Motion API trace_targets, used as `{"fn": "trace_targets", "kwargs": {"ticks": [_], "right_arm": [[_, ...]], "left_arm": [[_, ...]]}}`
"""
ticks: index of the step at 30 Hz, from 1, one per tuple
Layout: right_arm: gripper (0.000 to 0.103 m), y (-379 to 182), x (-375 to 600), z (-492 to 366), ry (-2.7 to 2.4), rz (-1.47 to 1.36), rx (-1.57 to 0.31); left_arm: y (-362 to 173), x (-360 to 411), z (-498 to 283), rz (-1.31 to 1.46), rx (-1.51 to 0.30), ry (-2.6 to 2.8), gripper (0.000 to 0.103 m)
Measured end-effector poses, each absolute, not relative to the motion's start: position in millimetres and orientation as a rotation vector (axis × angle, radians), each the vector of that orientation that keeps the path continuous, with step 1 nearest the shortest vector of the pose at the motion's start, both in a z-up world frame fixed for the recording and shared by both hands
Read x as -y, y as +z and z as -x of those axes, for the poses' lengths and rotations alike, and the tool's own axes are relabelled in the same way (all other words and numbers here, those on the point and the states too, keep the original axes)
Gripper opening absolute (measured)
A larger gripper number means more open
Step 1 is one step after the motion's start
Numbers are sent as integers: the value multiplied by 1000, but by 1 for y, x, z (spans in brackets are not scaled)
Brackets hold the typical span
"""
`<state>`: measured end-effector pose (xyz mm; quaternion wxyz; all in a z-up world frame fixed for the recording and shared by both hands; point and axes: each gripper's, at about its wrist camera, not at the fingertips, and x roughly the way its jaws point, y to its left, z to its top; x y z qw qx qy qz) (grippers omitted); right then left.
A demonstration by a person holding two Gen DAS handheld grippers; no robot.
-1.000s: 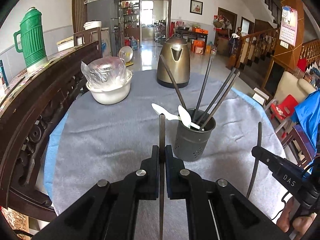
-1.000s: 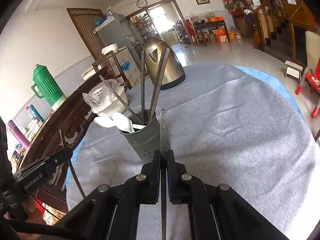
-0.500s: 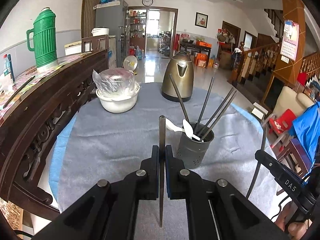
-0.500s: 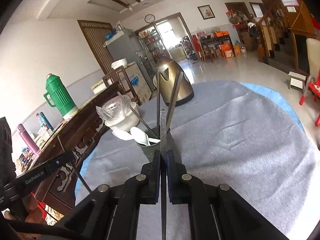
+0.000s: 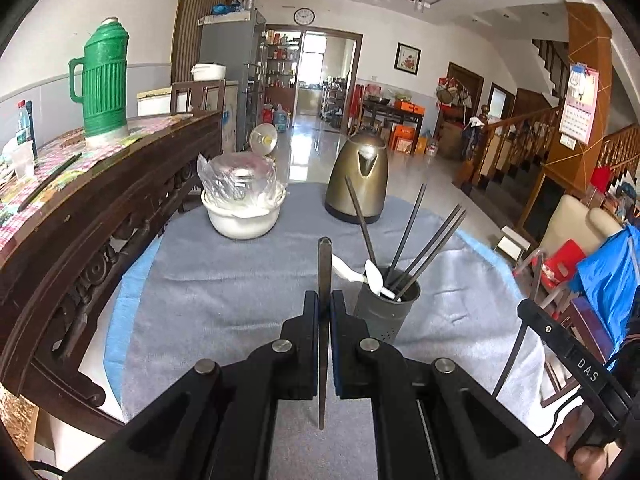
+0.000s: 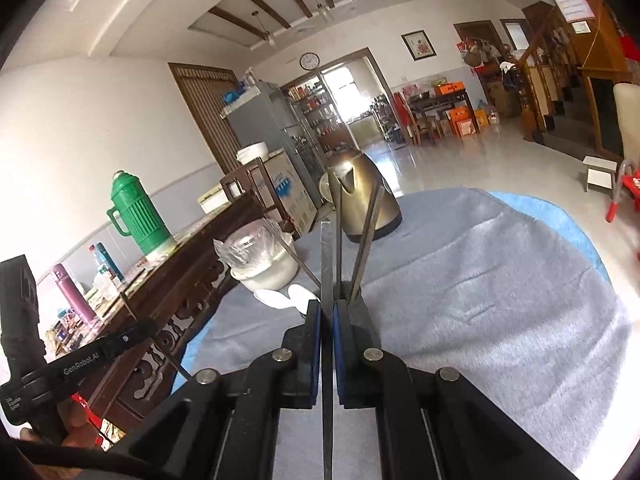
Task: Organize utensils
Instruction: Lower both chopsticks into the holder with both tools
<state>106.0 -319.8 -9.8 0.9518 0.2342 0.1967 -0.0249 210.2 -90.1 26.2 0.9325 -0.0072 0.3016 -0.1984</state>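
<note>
Left tongs [image 5: 325, 312] are clamped on a single dark chopstick [image 5: 325, 280], which stands upright between the pads, its blunt end above them and its thin tip hanging below. From these tongs the grey utensil holder [image 5: 386, 312] stands on the table [image 5: 224, 304] at about two o'clock, just beside the held stick, already carrying several more chopsticks [image 5: 424, 248] fanned toward one o'clock and two white spoons [image 5: 376, 278] leaning out at eleven. At four o'clock the right tongs [image 5: 524, 306] appear side-on, pinched on a second chopstick [image 5: 534, 280]. A white bowl [image 5: 242, 216] and a kettle [image 5: 358, 178] sit well beyond, at eleven and twelve. In the right wrist view, the right tongs [image 6: 327, 312] are likewise closed on their stick [image 6: 327, 256], which rises straight toward twelve; the holder is almost hidden behind the pads, with only its sticks [image 6: 368, 236] and spoons [image 6: 288, 298] showing. At eight o'clock the left tongs [image 6: 154, 326] hold theirs. Each chopstick looks light, stiff and smooth, probably slippery and liable to swivel in a narrow pinch. A hold near the middle, as now, seems sound: it leaves the thin tip free to drop into the holder's mouth.
</note>
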Motion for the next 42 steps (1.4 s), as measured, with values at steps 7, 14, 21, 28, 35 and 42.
{"fn": "trace_targets", "kwargs": {"ticks": [7, 14, 21, 28, 35, 42], "right_arm": [[6, 3, 320, -99, -47, -465, -335], [6, 17, 324, -106, -58, -449, -294], [6, 39, 336, -123, -93, -429, -222], [6, 59, 346, -150, -139, -420, -128], [6, 66, 358, -185, -208, -448, -44], [6, 58, 365, -218, -251, -489, -19]], "left_arm": [[44, 86, -204, 52, -575, -429, 5], [68, 90, -204, 55, -524, -456, 5], [95, 97, -216, 98, -453, -514, 5], [117, 116, -236, 125, -386, -563, 5], [119, 139, -258, 150, -310, -589, 5], [89, 160, -288, 149, -348, -574, 5]]}}
